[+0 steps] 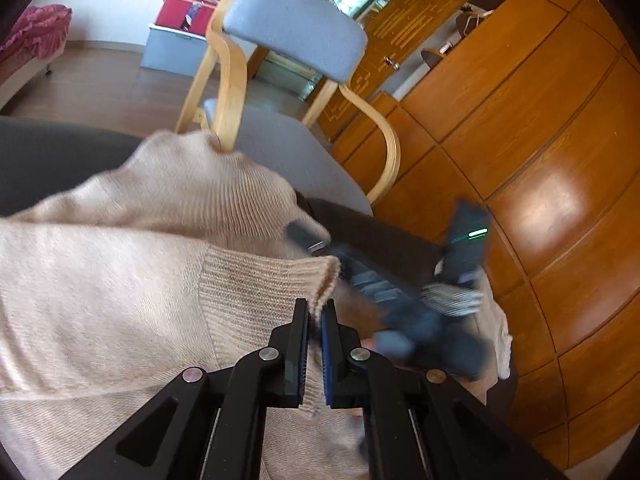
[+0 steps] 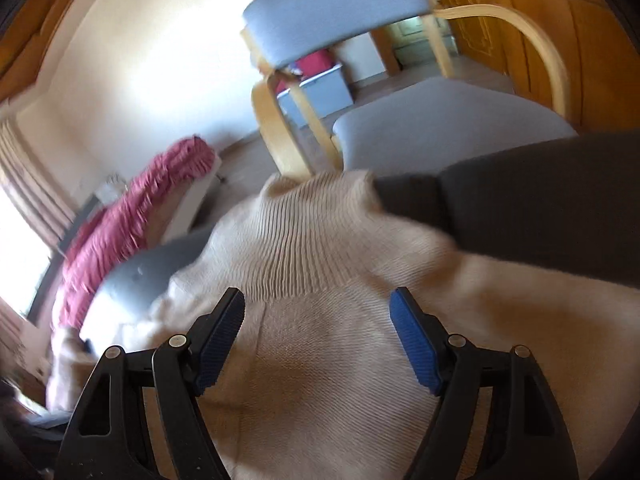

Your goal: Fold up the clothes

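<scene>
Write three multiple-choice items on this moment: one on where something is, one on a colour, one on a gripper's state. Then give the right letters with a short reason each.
1. Where is the chair relative to the sweater?
A. Behind it, past its far edge
B. Lying on top of it
C. Tucked under it

2. What colour are the chair's cushions?
A. Red
B. Grey-blue
C. Green

3. What is the left gripper doing?
A. Open above the bare floor
B. Shut on the sweater's ribbed cuff
C. Holding a chair leg

Answers:
1 A, the chair stands beyond the sweater's ribbed collar in both views.
2 B, backrest and seat are grey-blue on a pale bentwood frame.
3 B, its fingers pinch the cuff's edge, while the right gripper is spread open over the sweater.
</scene>
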Action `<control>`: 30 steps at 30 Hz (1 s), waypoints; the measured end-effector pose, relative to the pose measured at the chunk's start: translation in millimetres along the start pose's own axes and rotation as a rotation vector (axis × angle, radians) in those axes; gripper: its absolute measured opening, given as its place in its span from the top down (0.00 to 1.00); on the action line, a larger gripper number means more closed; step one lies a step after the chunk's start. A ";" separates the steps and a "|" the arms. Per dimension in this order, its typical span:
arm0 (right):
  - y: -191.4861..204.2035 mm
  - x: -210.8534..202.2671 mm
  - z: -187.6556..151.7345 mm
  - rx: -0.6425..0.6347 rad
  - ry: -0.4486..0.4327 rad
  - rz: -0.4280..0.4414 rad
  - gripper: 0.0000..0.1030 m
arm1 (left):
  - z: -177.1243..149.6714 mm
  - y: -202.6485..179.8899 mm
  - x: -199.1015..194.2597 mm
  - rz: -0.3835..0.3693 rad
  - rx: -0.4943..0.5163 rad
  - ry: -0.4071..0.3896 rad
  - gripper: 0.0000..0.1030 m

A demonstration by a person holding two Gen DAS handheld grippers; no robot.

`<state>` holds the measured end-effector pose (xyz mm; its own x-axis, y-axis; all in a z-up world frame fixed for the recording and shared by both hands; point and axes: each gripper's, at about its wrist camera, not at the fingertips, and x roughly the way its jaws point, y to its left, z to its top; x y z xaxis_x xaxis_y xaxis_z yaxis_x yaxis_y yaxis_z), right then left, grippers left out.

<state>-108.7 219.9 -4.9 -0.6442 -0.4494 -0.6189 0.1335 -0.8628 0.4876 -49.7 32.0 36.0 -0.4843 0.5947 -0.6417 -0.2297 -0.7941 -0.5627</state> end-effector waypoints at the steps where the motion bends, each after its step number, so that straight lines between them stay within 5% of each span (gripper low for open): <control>1: -2.4 -9.0 0.9 0.003 -0.008 0.017 0.25 | -2.2 1.7 6.9 -0.002 0.002 0.012 0.97; 7: -22.4 -42.4 -10.4 -0.004 -0.123 0.063 0.24 | -13.8 9.9 56.6 -0.018 -0.018 0.115 0.91; 10: -33.5 -33.9 -13.0 -0.004 -0.090 0.151 0.24 | -13.5 19.5 54.9 -0.095 -0.080 0.137 0.82; 13: -31.0 -22.4 -14.9 -0.017 -0.034 0.209 0.24 | -10.4 34.1 20.1 -0.101 -0.099 0.042 0.80; 16: -26.2 -14.6 -18.8 -0.013 0.030 0.234 0.24 | -16.3 55.3 -25.4 -0.018 -0.073 -0.075 0.78; 19: -26.5 -12.3 -18.8 0.014 0.103 0.238 0.24 | -39.8 90.8 -70.7 0.090 -0.083 -0.184 0.78; 23: -23.4 -7.9 -21.4 0.005 0.152 0.253 0.24 | -79.1 130.4 -102.2 0.143 -0.109 -0.262 0.78; 29: -16.9 0.6 -26.8 -0.034 0.214 0.277 0.25 | -109.2 175.3 -121.2 -0.040 -0.243 -0.338 0.78; 30: -12.9 4.0 -28.8 -0.053 0.225 0.277 0.31 | -109.1 176.5 -121.4 -0.051 -0.244 -0.343 0.78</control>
<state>-91.3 222.6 -31.4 -0.3975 -0.7024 -0.5904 0.3221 -0.7093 0.6270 60.7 -166.8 -42.3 -0.7399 0.5236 -0.4223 -0.0743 -0.6876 -0.7223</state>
